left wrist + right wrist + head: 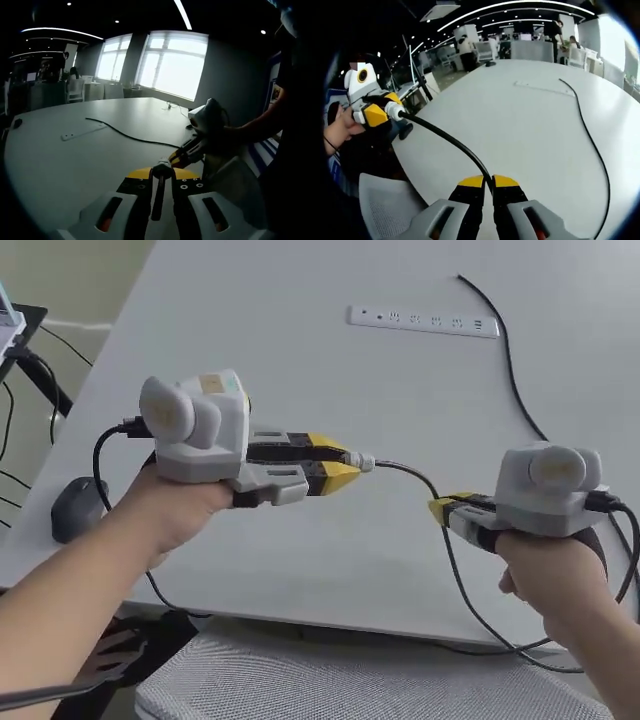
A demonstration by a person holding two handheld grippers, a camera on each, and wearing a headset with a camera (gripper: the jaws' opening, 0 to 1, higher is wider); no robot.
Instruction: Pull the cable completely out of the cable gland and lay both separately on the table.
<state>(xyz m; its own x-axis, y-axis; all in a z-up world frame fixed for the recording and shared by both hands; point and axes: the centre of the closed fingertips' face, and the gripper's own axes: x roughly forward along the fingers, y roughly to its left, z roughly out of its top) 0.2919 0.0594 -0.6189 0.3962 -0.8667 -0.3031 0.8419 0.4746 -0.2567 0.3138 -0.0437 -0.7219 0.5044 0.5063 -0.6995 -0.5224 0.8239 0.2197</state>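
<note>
My left gripper (350,466) is shut on the small white cable gland (362,461), held above the near table edge. A black cable (410,473) runs out of the gland to my right gripper (437,508), which is shut on it a short way along. The cable's slack hangs below the right hand and loops off the table edge. In the left gripper view the gland (163,167) sits between the yellow fingertips (137,173), with the right gripper (180,156) just beyond. The right gripper view shows the cable (447,139) stretching from my yellow tips (488,180) to the gland (396,111).
A white power strip (422,322) lies at the far side of the white table (300,370), and another black cable (510,355) snakes past it. A dark mouse (75,508) rests at the left edge. A grey chair back (330,680) stands below the near edge.
</note>
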